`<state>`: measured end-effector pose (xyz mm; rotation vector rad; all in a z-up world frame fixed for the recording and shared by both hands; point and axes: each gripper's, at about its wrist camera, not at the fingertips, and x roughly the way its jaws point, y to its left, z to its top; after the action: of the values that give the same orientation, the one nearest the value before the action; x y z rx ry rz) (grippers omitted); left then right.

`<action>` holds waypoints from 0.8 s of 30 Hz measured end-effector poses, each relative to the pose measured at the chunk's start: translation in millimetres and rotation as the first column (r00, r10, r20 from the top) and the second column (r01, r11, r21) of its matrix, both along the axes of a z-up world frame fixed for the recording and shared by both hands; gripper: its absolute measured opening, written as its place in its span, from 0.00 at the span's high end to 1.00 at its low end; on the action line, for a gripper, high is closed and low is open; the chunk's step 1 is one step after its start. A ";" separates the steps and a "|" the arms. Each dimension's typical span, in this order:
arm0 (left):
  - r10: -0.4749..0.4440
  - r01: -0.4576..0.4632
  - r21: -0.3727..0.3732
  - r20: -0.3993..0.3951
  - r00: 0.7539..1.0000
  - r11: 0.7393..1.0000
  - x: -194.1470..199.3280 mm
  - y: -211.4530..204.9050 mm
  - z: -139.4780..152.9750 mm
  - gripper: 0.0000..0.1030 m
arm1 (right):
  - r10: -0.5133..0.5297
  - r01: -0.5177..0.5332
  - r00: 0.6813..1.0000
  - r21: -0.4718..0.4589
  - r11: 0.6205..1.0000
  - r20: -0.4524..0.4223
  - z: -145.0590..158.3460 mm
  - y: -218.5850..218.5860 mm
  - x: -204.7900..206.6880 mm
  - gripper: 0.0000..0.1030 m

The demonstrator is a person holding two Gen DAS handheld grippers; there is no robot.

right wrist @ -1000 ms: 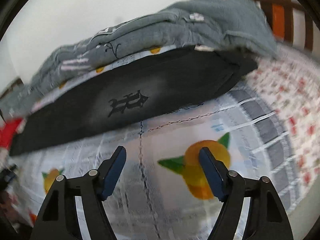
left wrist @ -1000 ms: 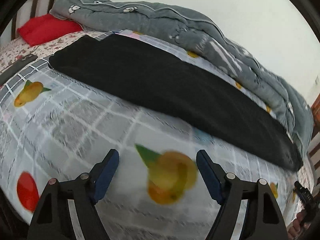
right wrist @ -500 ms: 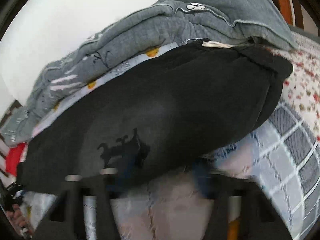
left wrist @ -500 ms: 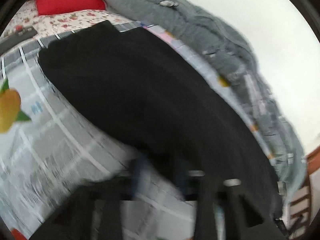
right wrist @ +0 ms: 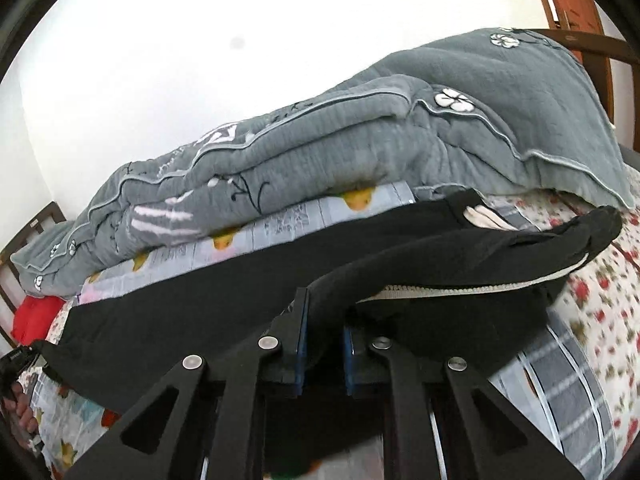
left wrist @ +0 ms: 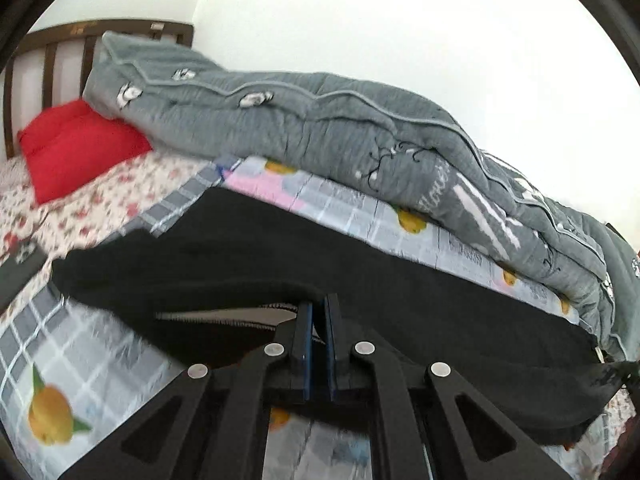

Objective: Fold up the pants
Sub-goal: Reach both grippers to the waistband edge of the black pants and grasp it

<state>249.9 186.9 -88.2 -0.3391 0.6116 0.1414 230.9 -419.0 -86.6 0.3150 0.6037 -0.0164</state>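
Observation:
Black pants [left wrist: 400, 292] lie lengthwise across the bed on a fruit-print sheet. My left gripper [left wrist: 317, 312] is shut on the near edge of the pants at one end and lifts it, showing a white inner band [left wrist: 224, 315]. In the right wrist view the pants [right wrist: 200, 312] stretch off to the left. My right gripper [right wrist: 324, 320] is shut on their near edge by the waistband [right wrist: 480, 288], which is raised so a white lining shows.
A rolled grey quilt [left wrist: 360, 128] lies along the wall behind the pants; it also shows in the right wrist view [right wrist: 400, 140]. A red pillow [left wrist: 76, 144] sits by the wooden headboard [left wrist: 48, 48]. A dark flat object [left wrist: 18, 272] lies at the left.
Both grippers moved forward from over the bare sheet to the pants, went from wide open to shut on the near edge, and lifted it.

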 end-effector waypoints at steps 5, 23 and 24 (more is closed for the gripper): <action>0.021 -0.021 0.000 0.023 1.000 1.000 39.6 -3.0 -0.5 0.94 | -0.008 0.008 1.000 -0.018 1.000 0.006 1.0 5.9 41.5 0.87; 0.040 -0.040 0.135 0.001 0.999 0.990 116.8 -24.4 -53.9 0.79 | -0.049 0.055 0.992 0.053 0.997 -0.113 -68.1 8.4 128.6 0.80; 0.038 -0.038 0.132 0.001 0.999 0.991 116.2 -24.2 -54.4 0.76 | -0.041 0.048 0.990 0.046 0.998 -0.133 -72.0 10.9 131.1 0.79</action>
<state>366.1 162.6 -142.6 -0.2231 0.5948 0.2179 361.9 -408.2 -158.6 0.3768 0.7292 -0.0660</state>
